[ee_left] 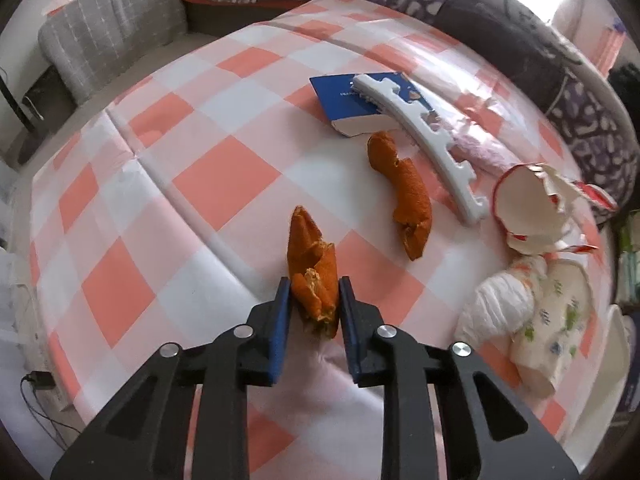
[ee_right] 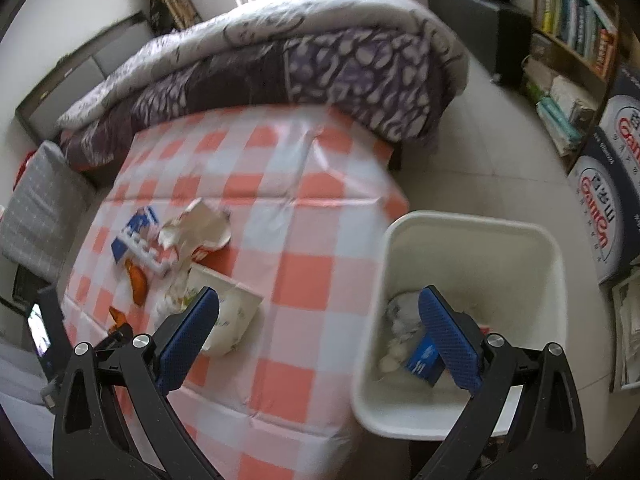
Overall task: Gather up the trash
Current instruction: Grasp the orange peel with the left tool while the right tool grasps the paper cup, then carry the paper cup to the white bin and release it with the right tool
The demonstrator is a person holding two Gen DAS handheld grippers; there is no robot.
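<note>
In the left wrist view my left gripper [ee_left: 314,300] is shut on an orange peel [ee_left: 310,256] that lies on the checked tablecloth [ee_left: 192,184]. A second orange peel [ee_left: 404,192] lies further right. A torn red-and-white paper cup [ee_left: 532,204] and a crumpled floral paper cup [ee_left: 540,312] with a tissue [ee_left: 496,308] sit at the right. In the right wrist view my right gripper [ee_right: 320,308] is open and empty, above the table edge and a white bin [ee_right: 472,240] that holds a blue box [ee_right: 424,360] and tissues.
A blue booklet [ee_left: 352,100] with a white plastic strip [ee_left: 424,132] across it lies at the far side of the table. A purple quilt [ee_right: 300,68] borders the table. A bookshelf [ee_right: 572,32] and boxes [ee_right: 604,216] stand right of the bin.
</note>
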